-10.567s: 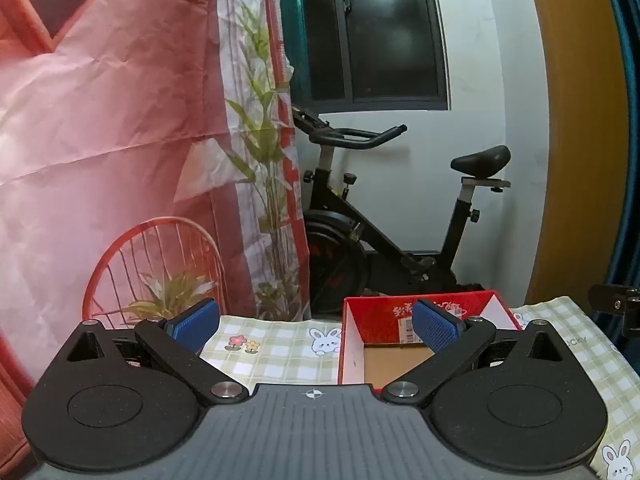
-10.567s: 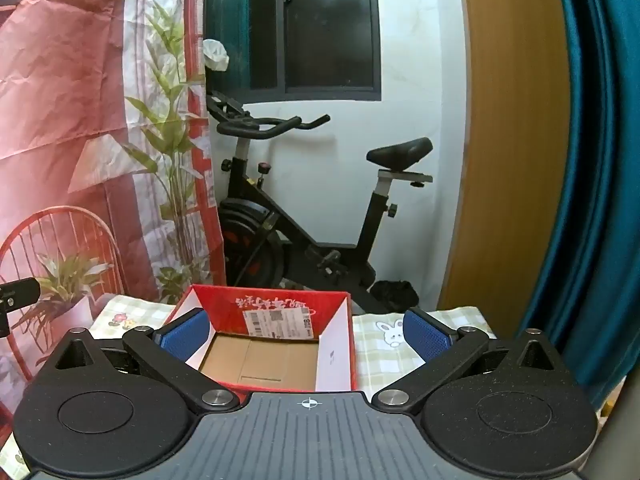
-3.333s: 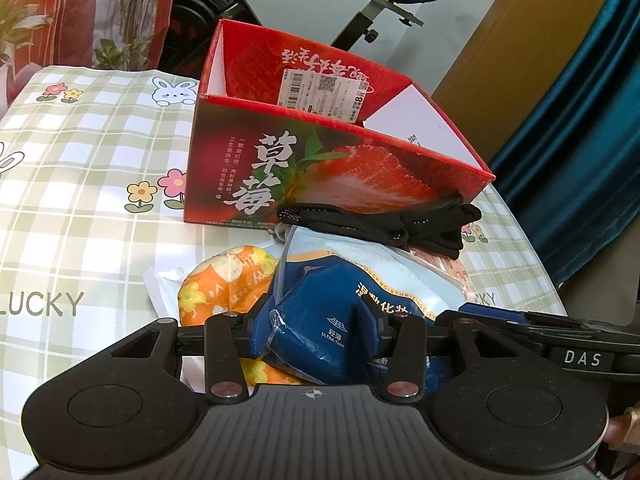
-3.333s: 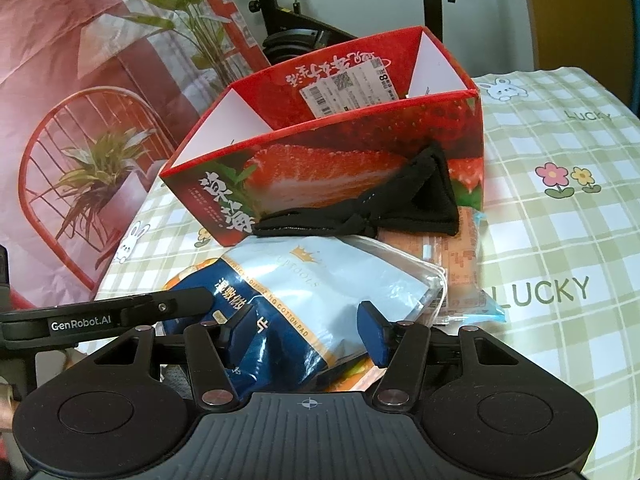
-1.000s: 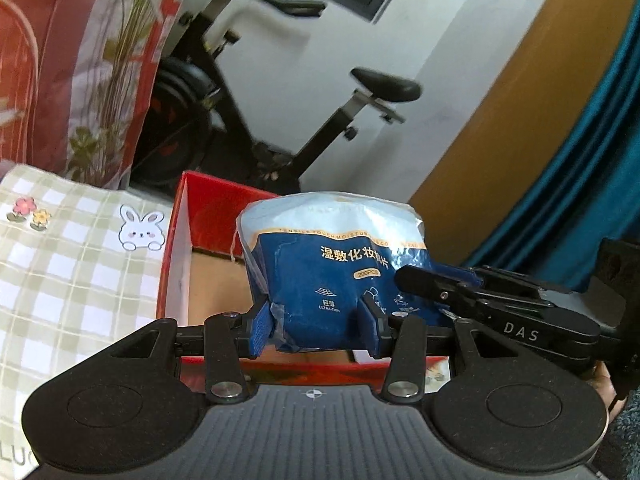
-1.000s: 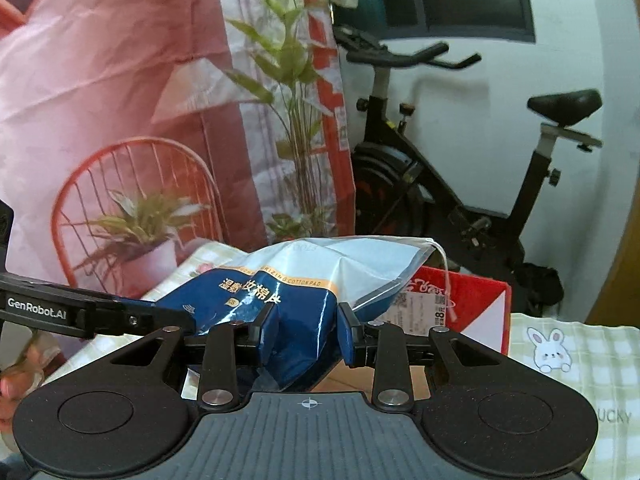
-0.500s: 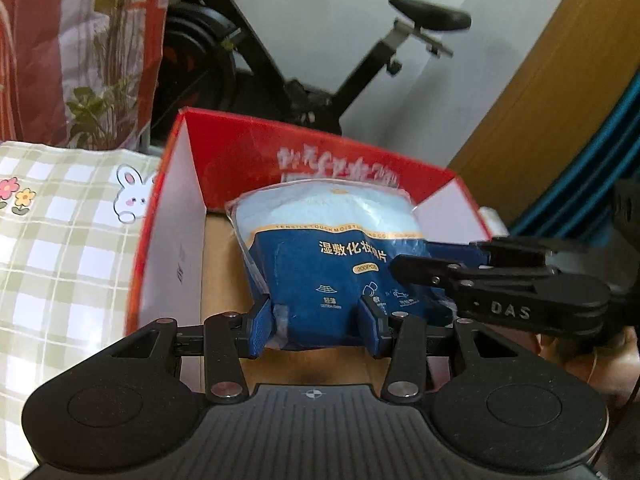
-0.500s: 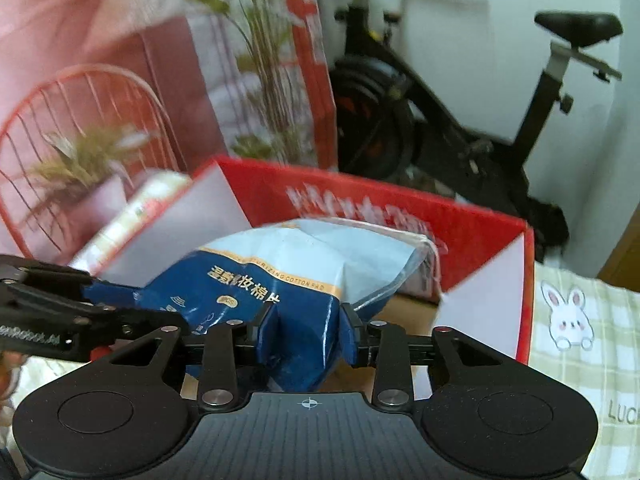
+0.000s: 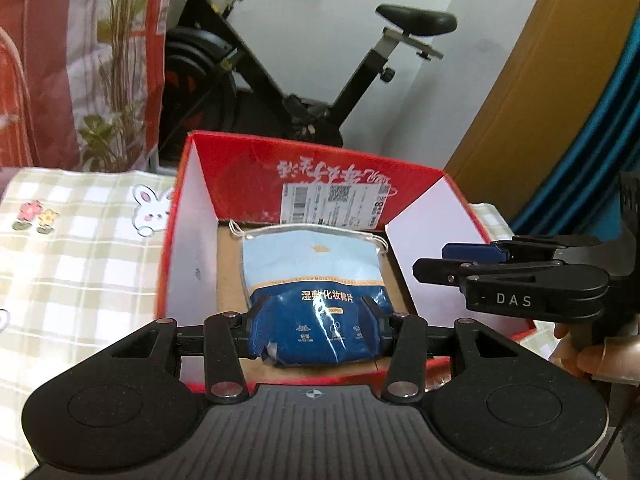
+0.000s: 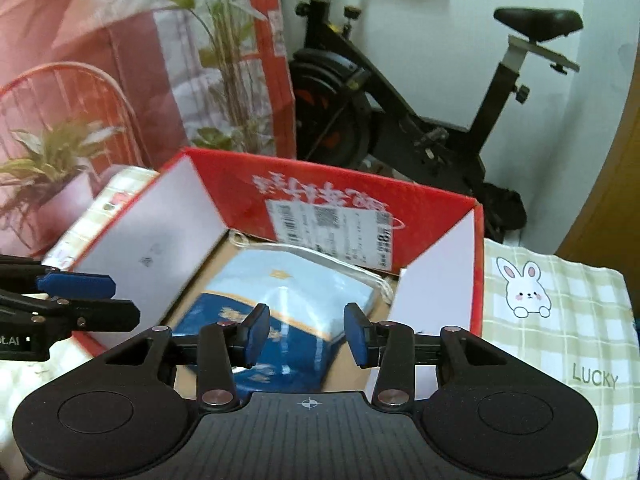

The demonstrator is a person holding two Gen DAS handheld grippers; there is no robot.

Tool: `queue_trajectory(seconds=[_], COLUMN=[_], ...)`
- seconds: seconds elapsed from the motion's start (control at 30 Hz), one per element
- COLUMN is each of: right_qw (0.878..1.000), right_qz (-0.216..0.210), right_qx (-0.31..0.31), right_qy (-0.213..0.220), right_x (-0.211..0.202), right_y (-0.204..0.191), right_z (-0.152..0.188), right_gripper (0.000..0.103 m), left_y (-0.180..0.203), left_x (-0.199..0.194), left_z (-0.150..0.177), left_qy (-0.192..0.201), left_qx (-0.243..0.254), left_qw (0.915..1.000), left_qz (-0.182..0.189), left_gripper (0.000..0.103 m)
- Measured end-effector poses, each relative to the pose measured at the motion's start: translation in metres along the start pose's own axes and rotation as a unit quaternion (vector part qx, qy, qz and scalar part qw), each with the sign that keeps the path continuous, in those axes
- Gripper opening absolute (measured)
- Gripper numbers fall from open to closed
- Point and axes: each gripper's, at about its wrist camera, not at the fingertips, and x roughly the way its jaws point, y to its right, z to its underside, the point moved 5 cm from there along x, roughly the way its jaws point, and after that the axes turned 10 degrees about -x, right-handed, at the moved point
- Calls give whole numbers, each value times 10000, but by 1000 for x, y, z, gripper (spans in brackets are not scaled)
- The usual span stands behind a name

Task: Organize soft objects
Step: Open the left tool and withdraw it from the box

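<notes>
1. A home: beyond the tongs (image 9: 314, 322) stands an exercise bike (image 9: 280, 80) against a white wall.
2. Left of them hangs a plant-print curtain (image 10: 120, 40).
3. Under them the surface wears a checked cloth (image 9: 80, 264) with bunnies and flowers.

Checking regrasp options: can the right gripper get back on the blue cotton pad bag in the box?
Probably yes: the right gripper is open just above the cotton pad bag, the red box is open-topped, and nothing lies between.

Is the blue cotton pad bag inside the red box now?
Inside: the blue cotton pad bag lies on the brown floor of the red cardboard box, between its walls.
</notes>
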Motion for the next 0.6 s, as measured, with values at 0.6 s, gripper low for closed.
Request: queue_trajectory(seconds=[0.6], right_qw=[9975], right_qz=[-496], right_qx=[-417], right_qy=[298], right_x=[-77], right_y=[-89], right_z=[51], right_gripper=[39], left_y=[-18], left_x=[-83], left_z=[78], left_qy=[237], left_qx=[-306], left_qw=[9992], left_qz=[-126], left_gripper=[48])
